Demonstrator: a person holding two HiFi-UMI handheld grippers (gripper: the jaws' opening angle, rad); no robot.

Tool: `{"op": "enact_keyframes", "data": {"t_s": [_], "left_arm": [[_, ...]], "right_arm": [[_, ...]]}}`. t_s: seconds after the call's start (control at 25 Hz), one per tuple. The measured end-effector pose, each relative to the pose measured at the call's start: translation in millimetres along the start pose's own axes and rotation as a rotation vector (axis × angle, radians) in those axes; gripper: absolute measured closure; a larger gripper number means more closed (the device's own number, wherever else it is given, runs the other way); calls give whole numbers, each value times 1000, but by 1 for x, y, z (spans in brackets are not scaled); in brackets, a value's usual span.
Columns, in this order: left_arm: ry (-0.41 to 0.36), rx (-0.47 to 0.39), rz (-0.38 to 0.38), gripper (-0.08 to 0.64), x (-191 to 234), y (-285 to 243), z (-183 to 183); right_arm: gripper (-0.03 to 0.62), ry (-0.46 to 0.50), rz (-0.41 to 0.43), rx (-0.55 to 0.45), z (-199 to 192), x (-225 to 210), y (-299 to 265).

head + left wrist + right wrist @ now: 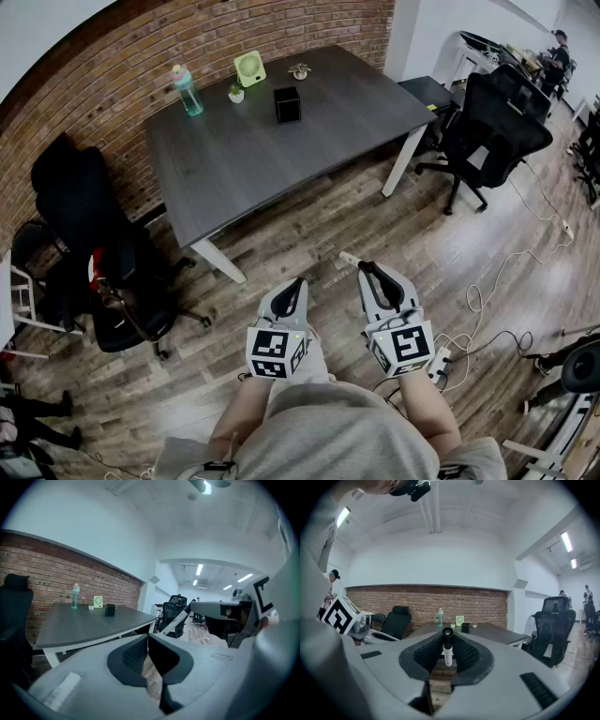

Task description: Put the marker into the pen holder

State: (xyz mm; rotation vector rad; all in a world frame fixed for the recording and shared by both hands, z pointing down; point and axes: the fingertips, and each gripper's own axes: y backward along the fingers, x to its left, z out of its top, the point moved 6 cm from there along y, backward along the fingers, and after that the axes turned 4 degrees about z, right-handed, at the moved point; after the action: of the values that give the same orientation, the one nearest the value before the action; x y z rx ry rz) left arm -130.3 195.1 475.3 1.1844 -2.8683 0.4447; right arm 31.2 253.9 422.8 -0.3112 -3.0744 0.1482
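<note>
Standing on the wood floor well short of the table (246, 159), the person holds both grippers low in the head view. The left gripper (296, 284) has its jaws pressed together on nothing. The right gripper (367, 270) clamps the marker (348, 258), whose pale end pokes out to the left of the jaws. The pen holder (287, 104), a black box, sits far off near the table's far edge, between a teal bottle (188, 91) on its left and a small plant at the far right, with a green fan (249, 68) just behind.

In the left gripper view, the jaws meet along one seam and hold nothing. The pen holder (110, 610) stands far away on the tabletop, right of the fan (98, 602) and bottle (75, 596).

In the right gripper view, the jaws are shut on the marker (448, 656), which stands upright across them with its black cap on top. The pen holder (465, 628) lies straight ahead, well apart.

The step in hand looks like the carry. It would go best by walking up close, keeping the clamp firm, bringing the marker directly above the holder's open top, turning one end down, and releasing only once that end is inside.

Count: one marker, one pen holder, one bottle, one fan, one table, two grippers.
</note>
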Motion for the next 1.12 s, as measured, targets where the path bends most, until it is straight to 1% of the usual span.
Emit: {"op": "enact_keyframes", "data": {"t_s": [0.12,0.2,0.36,0.48,0.6,0.72,1.12], "left_arm": [[17,7,20,543,-29,44,-10],[11,0,32,543,-41,67,-11],[-17,-33,63,543,-46,98,-4],[-20,-55,88,543,-45,117,-1],[-9,-69,97,543,-48,129,-1],[-8,-66,93,543,-55,139,-6],[-6,-68,86,543,-64,141,-5]], "right_arm": [[526,-1,7,-7,5,13,49],[526,-10,10,-15,6,22,73],[525,-37,11,-34,8,37,100],[525,-39,27,-52,10,50,111],[526,-38,40,-66,11,59,116],[526,-41,52,-65,9,67,123],[525,-44,78,-49,9,70,129]]}}
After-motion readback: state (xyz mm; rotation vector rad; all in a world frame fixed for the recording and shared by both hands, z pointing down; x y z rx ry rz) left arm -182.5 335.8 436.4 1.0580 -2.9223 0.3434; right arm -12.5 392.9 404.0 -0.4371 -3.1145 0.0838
